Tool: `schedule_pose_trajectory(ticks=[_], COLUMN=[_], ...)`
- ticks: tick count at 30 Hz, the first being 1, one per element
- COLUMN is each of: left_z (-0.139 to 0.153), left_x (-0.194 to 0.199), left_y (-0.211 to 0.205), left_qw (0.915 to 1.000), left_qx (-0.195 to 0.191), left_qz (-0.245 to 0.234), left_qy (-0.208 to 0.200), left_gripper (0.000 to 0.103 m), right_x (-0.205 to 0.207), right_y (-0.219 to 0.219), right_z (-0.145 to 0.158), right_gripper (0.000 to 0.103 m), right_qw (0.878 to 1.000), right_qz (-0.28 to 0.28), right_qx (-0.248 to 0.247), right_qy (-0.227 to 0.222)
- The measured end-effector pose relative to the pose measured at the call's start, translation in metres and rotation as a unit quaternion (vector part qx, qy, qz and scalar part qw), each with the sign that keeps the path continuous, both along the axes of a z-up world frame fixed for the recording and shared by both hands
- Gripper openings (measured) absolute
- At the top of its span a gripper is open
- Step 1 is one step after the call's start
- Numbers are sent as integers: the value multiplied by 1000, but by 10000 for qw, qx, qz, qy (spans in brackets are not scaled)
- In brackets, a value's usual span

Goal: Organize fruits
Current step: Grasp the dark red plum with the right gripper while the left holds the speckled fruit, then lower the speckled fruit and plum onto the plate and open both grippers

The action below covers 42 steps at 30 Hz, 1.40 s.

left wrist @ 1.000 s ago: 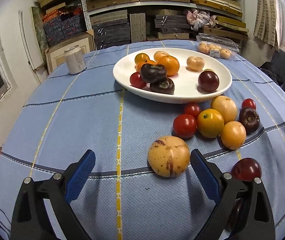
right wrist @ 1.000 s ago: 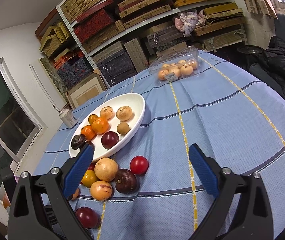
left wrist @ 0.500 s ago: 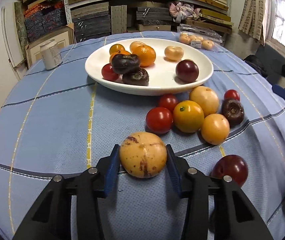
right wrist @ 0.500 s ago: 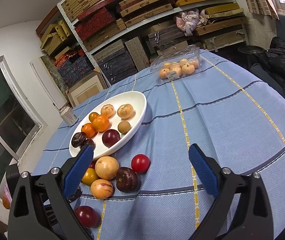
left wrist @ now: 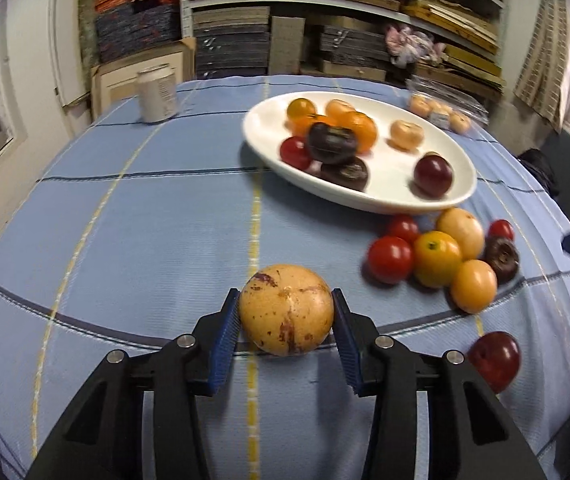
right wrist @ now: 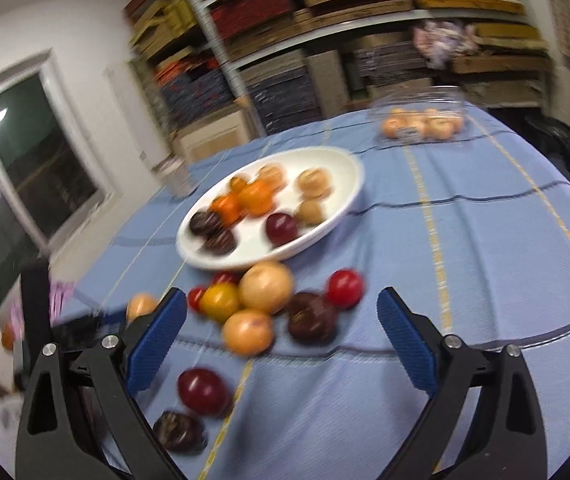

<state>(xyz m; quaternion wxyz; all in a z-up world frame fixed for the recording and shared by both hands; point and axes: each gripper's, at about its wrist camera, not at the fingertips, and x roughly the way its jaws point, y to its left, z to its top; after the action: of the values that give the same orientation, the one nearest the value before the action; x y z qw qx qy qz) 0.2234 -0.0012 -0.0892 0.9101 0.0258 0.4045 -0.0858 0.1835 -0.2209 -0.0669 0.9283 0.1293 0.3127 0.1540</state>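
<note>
My left gripper (left wrist: 285,300) is shut on a tan speckled round fruit (left wrist: 286,320), its blue pads pressing both sides, just above the blue cloth. A white oval plate (left wrist: 369,202) with several fruits lies beyond to the right. In front of the plate is a pile of loose tomatoes and yellow fruits (left wrist: 437,258), and a dark red plum (left wrist: 495,356) lies nearer. In the blurred right wrist view, my right gripper (right wrist: 281,298) is open over the same pile (right wrist: 265,288), with nothing between its fingers. The plum (right wrist: 203,392) and a dark wrinkled fruit (right wrist: 179,430) lie near its left finger.
A white can (left wrist: 157,94) stands at the table's far left. A clear plastic box of pale orange fruits (right wrist: 421,124) sits at the far right. Shelves of stacked boxes fill the wall behind. Bare cloth stretches left of the plate.
The left gripper has shut on the tan fruit and swung left, so the plate now lies further right. The right gripper moved closer to the loose pile and rolled.
</note>
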Motion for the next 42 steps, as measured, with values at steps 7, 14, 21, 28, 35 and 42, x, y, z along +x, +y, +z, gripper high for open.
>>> schedule_pose_trajectory(ticks=[7, 14, 21, 28, 35, 42], left_z=[0, 1, -1, -3, -5, -1], left_x=[-5, -7, -8, -7, -6, -9], left_y=[-3, -2, -5, -8, -8, -6], left_qw=[9999, 9999, 9998, 9997, 9997, 9999], left_qx=[89, 75, 124, 193, 191, 113], left_qz=[-85, -96, -132, -150, -132, -115], left_qy=[-17, -30, -14, 22, 52, -17], left_gripper=[45, 45, 45, 45, 45, 45], right_x=[-19, -14, -5, 2, 4, 5], right_y=[49, 57, 64, 66, 54, 41], right_z=[-15, -25, -35, -39, -37, -33], right_gripper=[84, 64, 47, 40, 39, 39], right_qw=[9935, 9910, 9881, 9876, 9904, 9936], right_qz=[810, 1016, 1155, 1190, 1062, 839], right_qx=[-794, -775, -695, -521, -255, -139], right_qy=[82, 398, 734, 882, 851, 745])
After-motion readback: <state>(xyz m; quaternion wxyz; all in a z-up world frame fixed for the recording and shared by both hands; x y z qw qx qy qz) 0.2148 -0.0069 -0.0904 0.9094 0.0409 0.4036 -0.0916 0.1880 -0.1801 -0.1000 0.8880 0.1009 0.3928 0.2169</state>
